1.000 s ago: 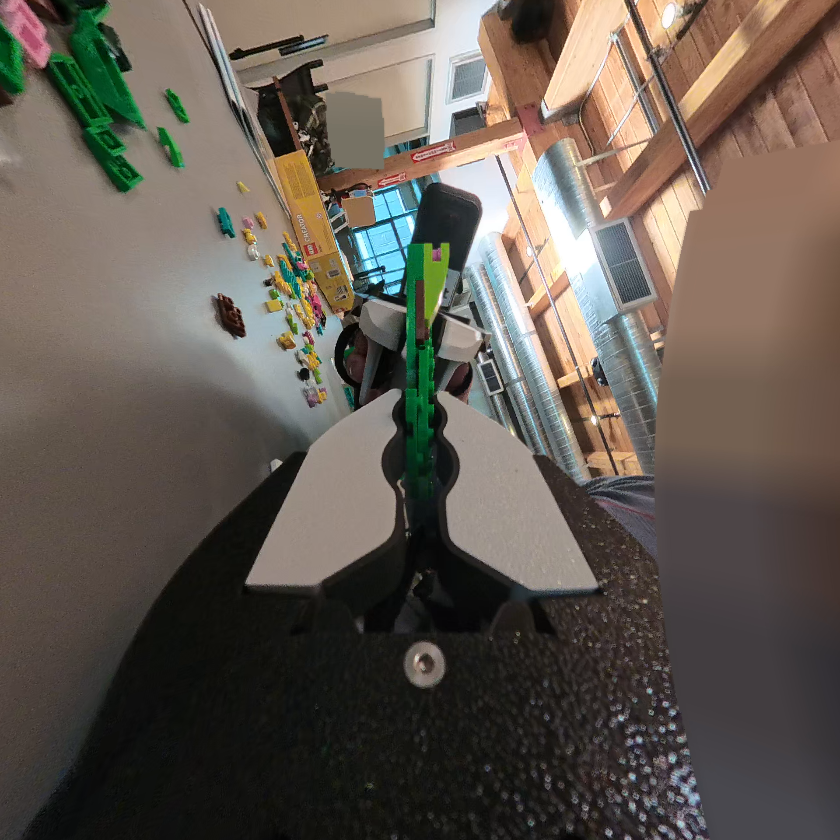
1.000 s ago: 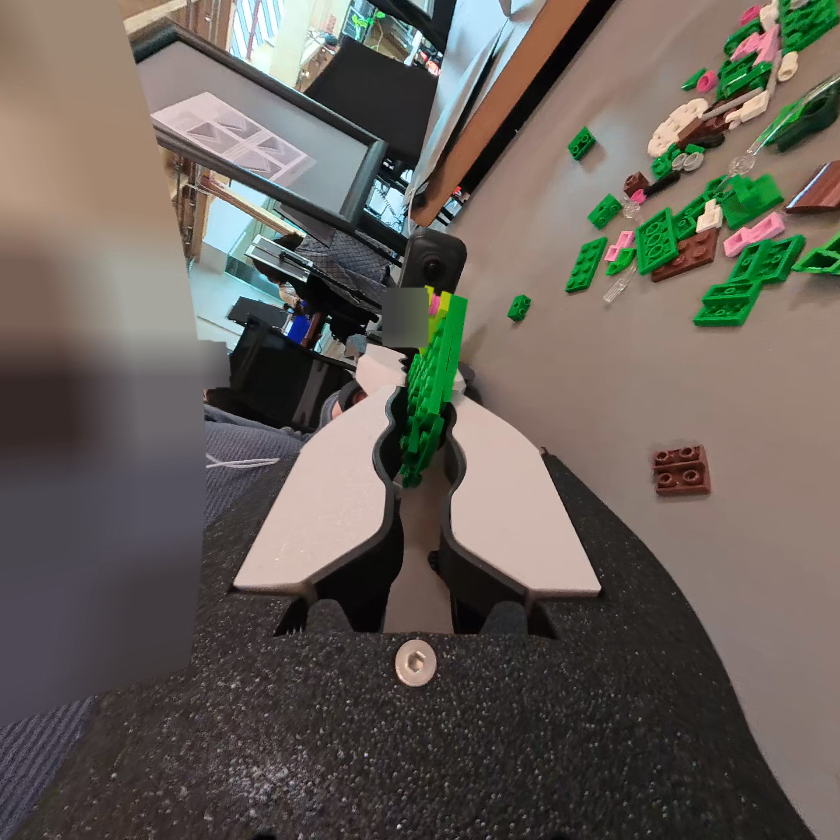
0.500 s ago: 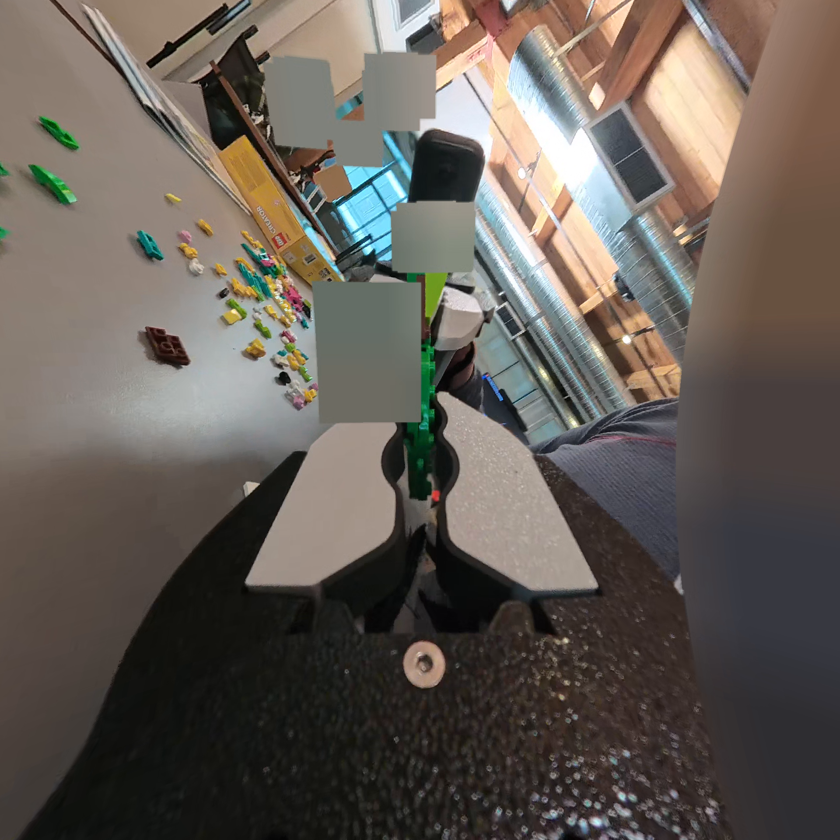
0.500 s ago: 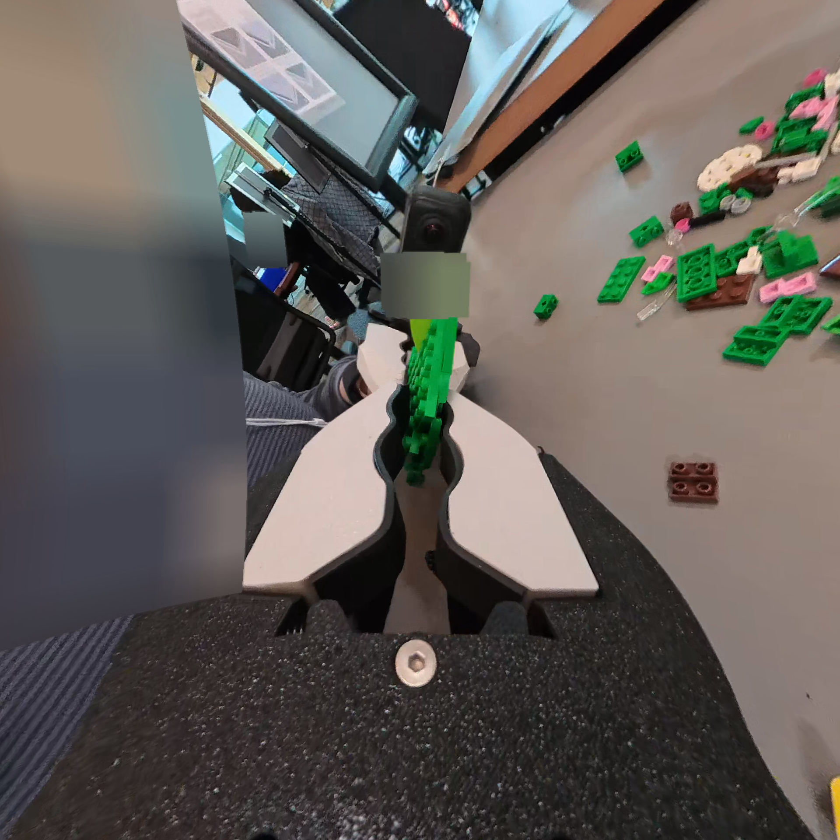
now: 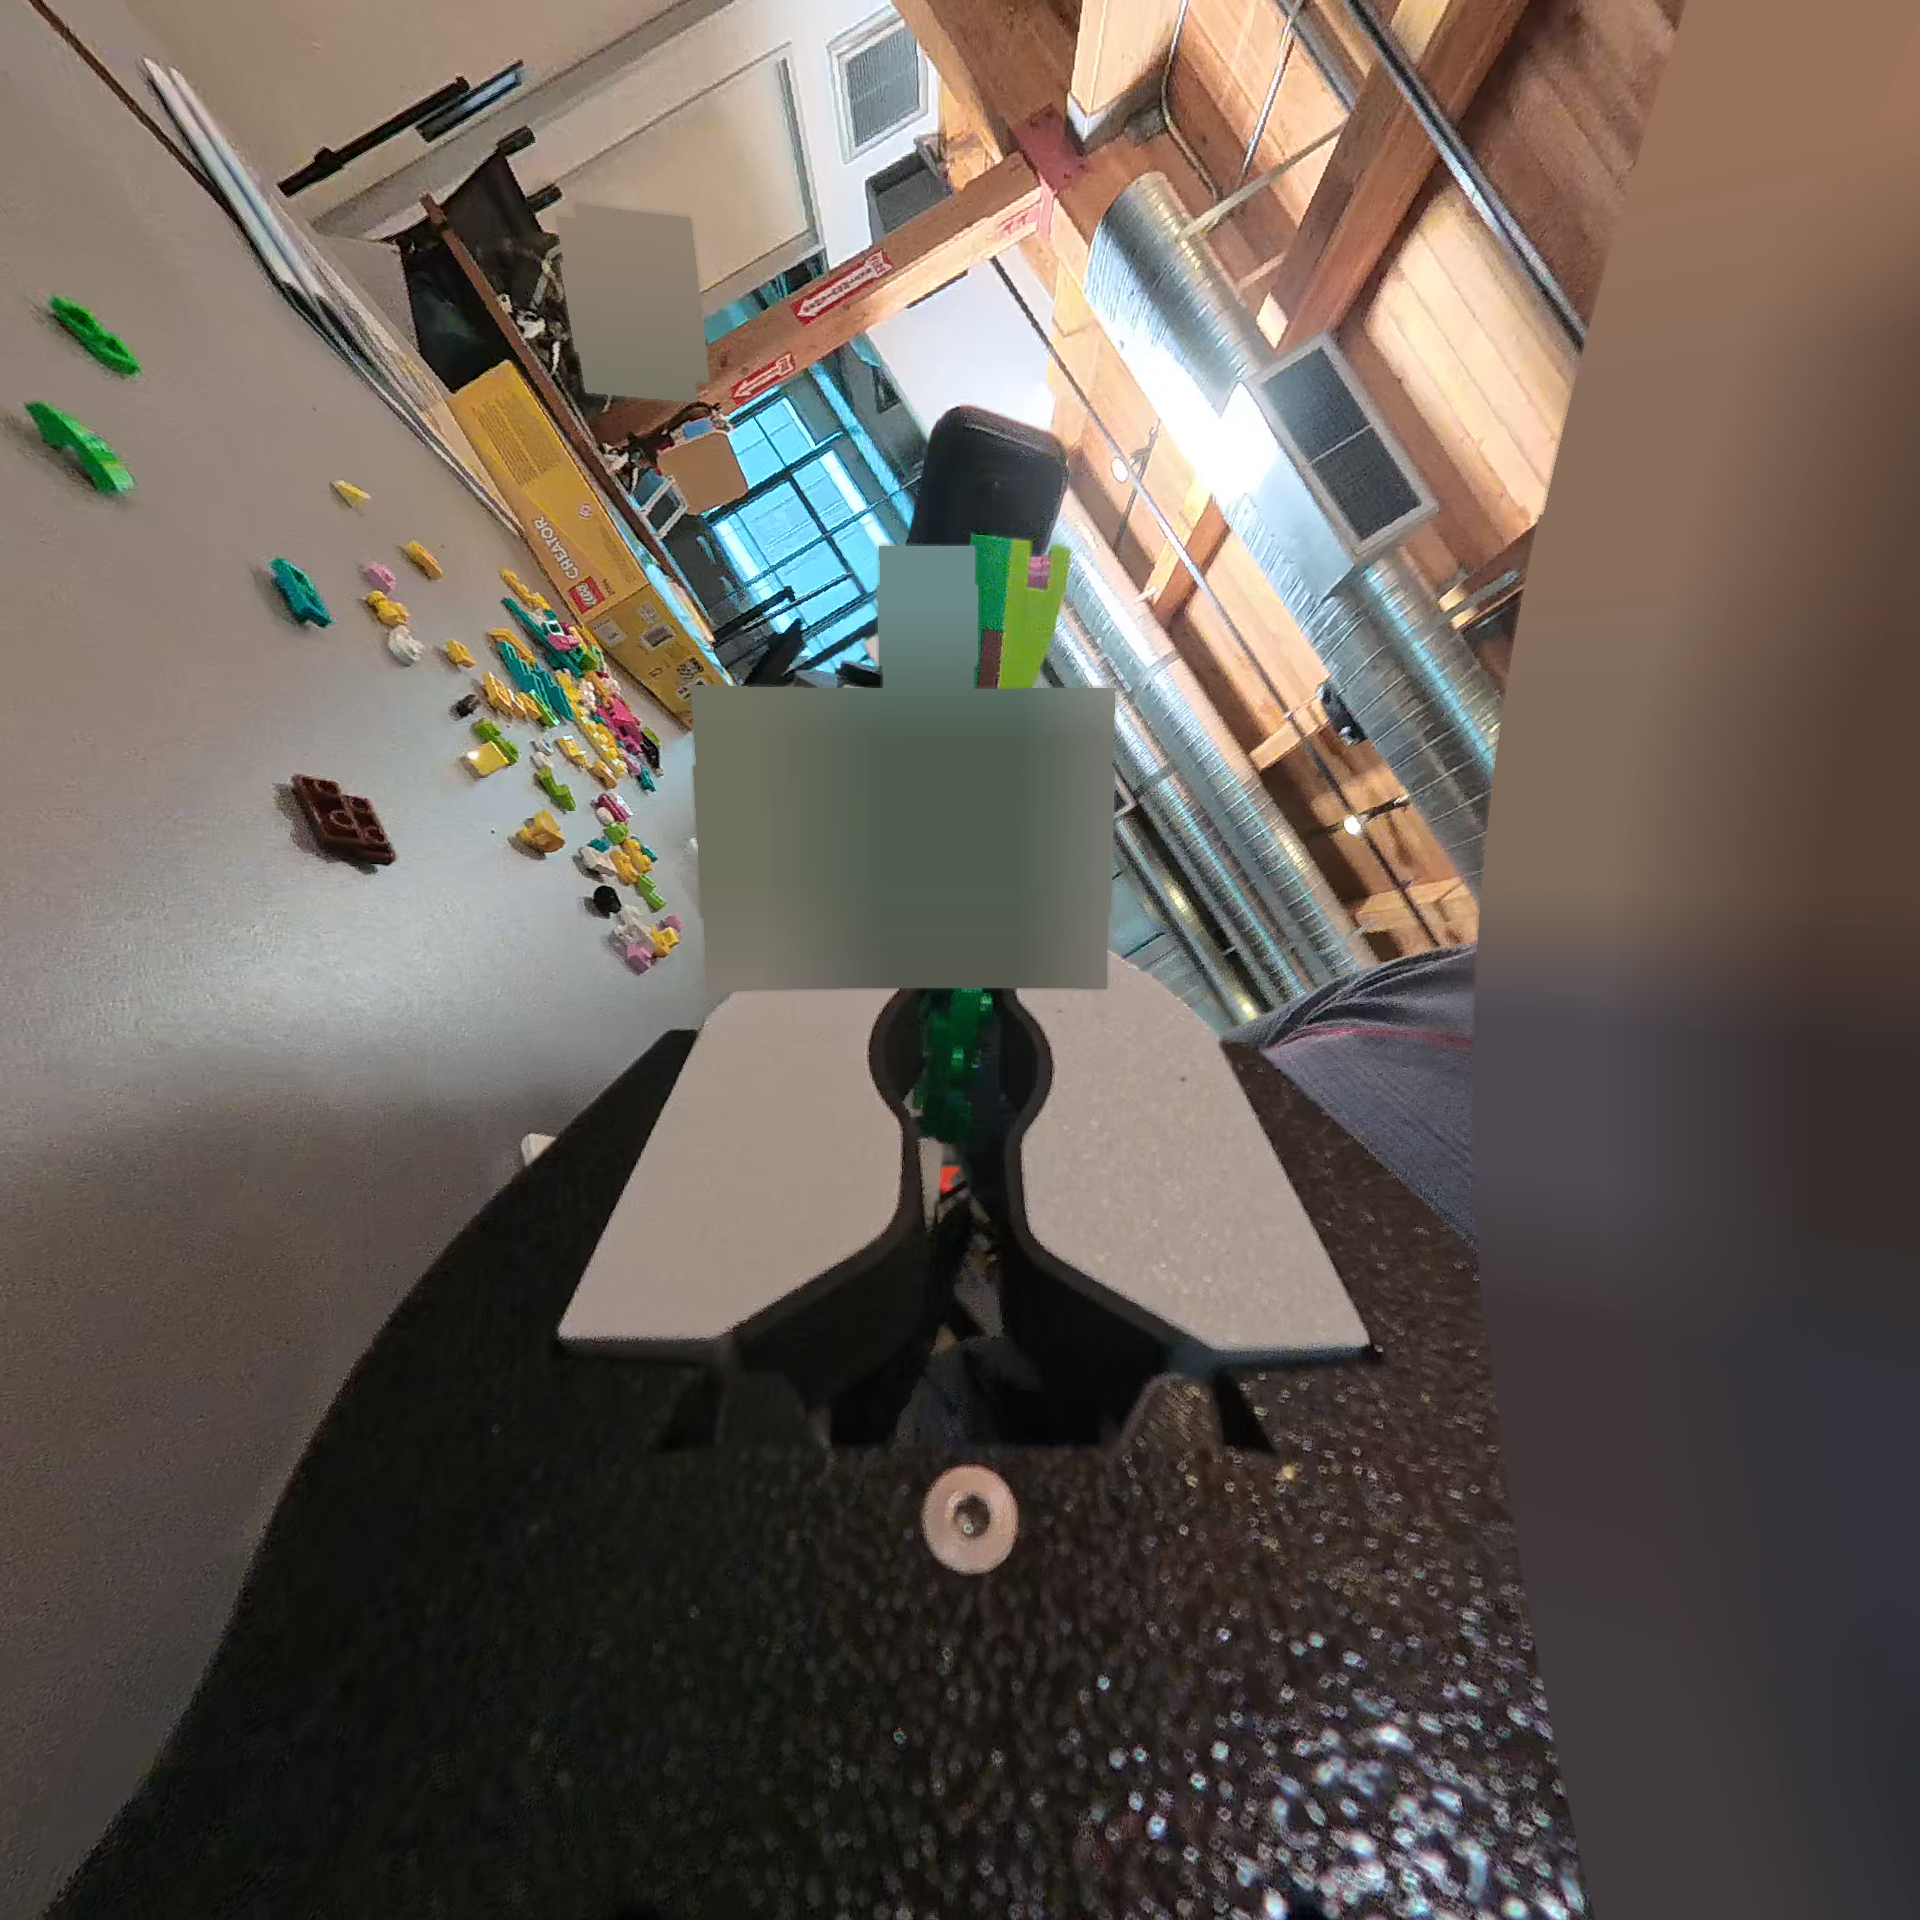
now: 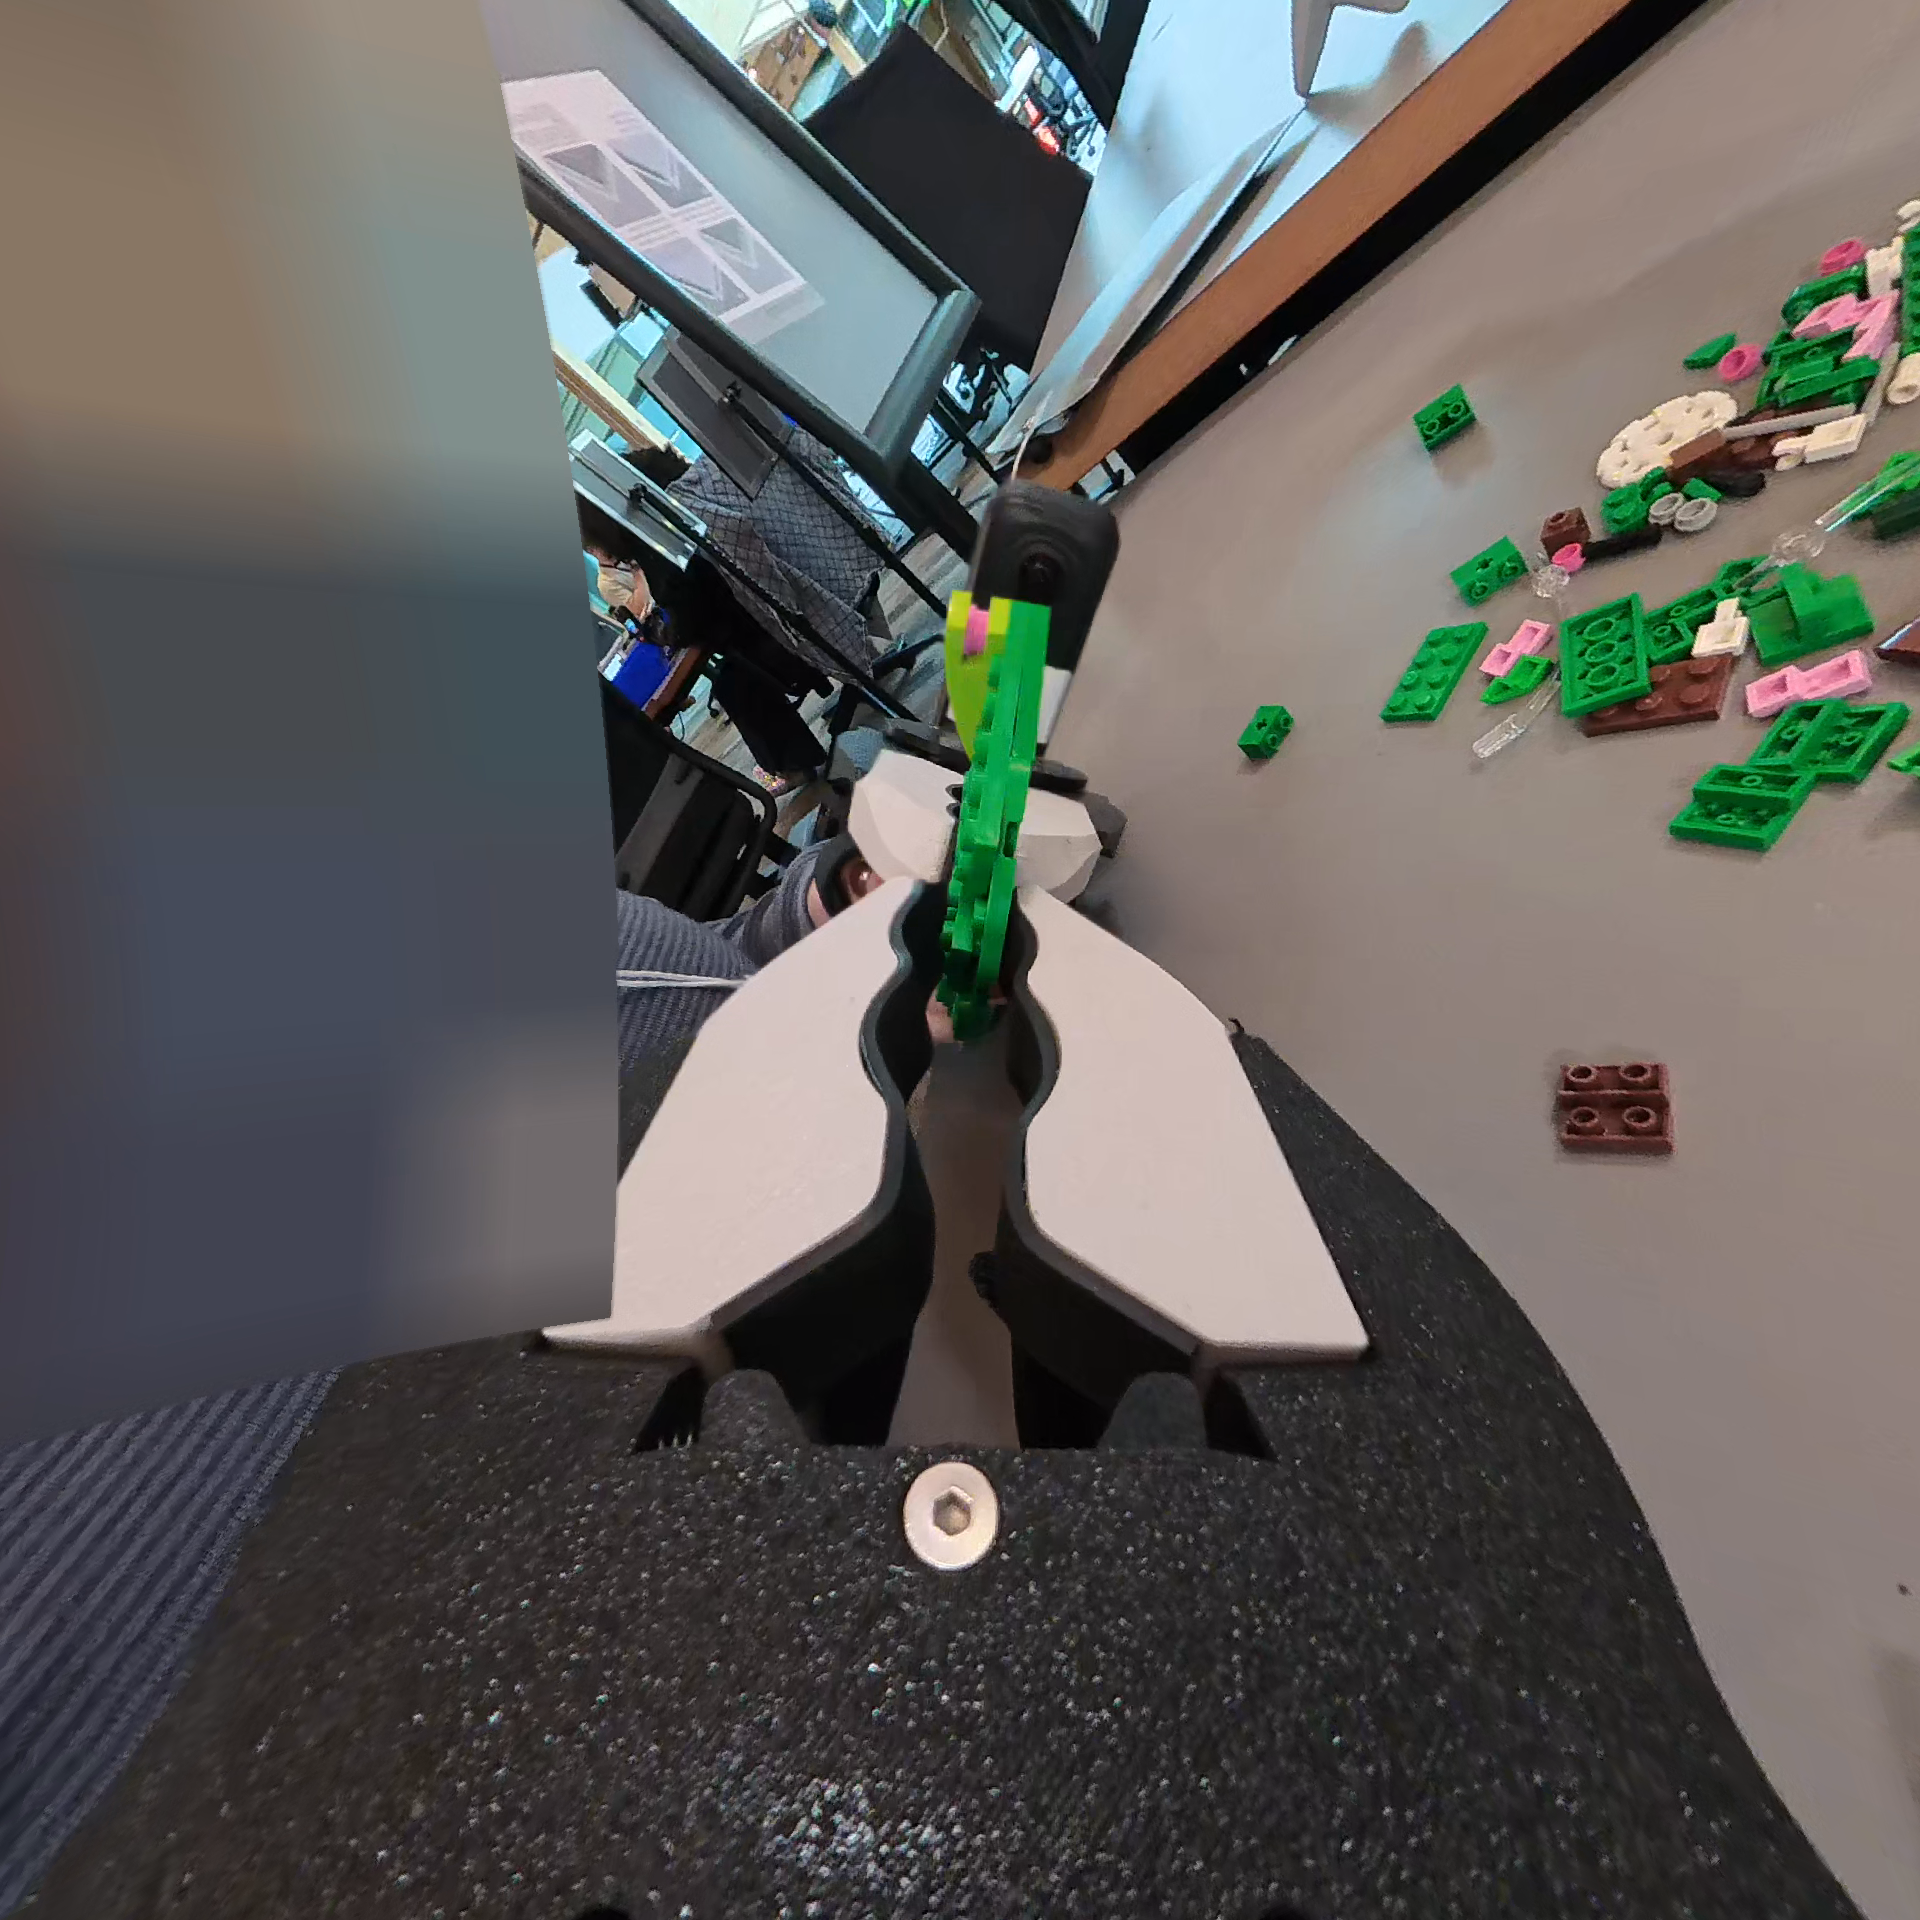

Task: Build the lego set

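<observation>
Right wrist view | both jaws clamp green lego assembly [image 6: 987,831]; brown plate [image 6: 1614,1108] beside (left view: yellow box [image 5: 582,551])

Green lego assembly [image 6: 987,831] topped by a lime piece with a small pink one; in the left wrist view the same assembly [image 5: 1013,613] also shows what looks like a brown strip, partly hidden. Each tool has pale grey finger plates over black liners on a speckled black body, right tool [image 6: 971,977] and left tool [image 5: 961,1039] alike. Grey bench [image 6: 1455,1299] carries a dark brown plate [image 6: 1614,1107], loose green, pink, white and brown pieces [image 6: 1704,665], a yellow, teal and pink scatter [image 5: 566,727], and a yellow box [image 5: 561,540].
</observation>
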Motion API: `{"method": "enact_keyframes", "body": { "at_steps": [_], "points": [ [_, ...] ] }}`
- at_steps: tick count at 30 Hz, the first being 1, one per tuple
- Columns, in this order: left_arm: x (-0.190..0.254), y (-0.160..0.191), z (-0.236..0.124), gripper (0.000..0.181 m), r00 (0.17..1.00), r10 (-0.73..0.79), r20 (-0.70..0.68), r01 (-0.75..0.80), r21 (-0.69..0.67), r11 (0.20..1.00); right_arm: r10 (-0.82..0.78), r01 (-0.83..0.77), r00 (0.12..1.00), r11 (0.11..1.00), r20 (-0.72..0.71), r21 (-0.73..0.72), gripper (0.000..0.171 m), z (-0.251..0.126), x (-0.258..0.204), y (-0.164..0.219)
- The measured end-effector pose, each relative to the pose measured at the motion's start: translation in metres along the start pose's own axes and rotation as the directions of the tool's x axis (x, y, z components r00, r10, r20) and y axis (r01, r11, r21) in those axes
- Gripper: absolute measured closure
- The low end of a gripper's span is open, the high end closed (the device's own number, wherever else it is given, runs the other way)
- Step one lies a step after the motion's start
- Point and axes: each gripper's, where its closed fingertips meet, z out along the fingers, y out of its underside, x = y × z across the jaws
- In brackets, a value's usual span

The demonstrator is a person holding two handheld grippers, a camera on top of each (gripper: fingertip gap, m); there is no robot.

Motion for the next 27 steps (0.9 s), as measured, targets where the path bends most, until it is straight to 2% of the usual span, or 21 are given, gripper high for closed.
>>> {"method": "enact_keyframes", "body": {
  "at_steps": [5, 9, 13, 15, 21, 27],
  "points": [
    [0.005, 0.005, 0.002, 0.173, 0.995, 0.1, 0.001, -0.1, -0.042, 0.994, -0.004, 0.004, 1.0, 1.0, 0.008, -0.021, 0.163, -0.003, -0.005, 0.003],
    [0.014, 0.005, 0.003, 0.173, 0.989, 0.143, -0.044, -0.145, -0.043, 0.989, -0.072, 0.072, 0.997, 0.997, 0.016, -0.028, 0.162, -0.003, -0.014, 0.0],
    [0.019, 0.011, 0.005, 0.173, 0.985, 0.158, -0.076, -0.163, -0.075, 0.984, -0.096, 0.096, 0.995, 0.995, 0.022, -0.009, 0.155, -0.001, -0.019, -0.005],
    [0.018, 0.014, 0.007, 0.173, 0.98, 0.191, -0.063, -0.195, -0.085, 0.977, -0.099, 0.099, 0.995, 0.995, 0.032, -0.006, 0.16, 0.0, -0.021, -0.006],
    [0.016, 0.015, 0.007, 0.173, 0.955, 0.295, -0.016, -0.295, -0.11, 0.949, -0.112, 0.112, 0.994, 0.993, 0.003, -0.022, 0.163, 0.0, -0.019, -0.003],
    [0.023, 0.011, 0.004, 0.173, 0.957, 0.281, -0.069, -0.286, -0.075, 0.955, -0.193, 0.193, 0.981, 0.981, -0.021, 0.005, 0.16, 0.002, -0.024, -0.007]
  ]
}}
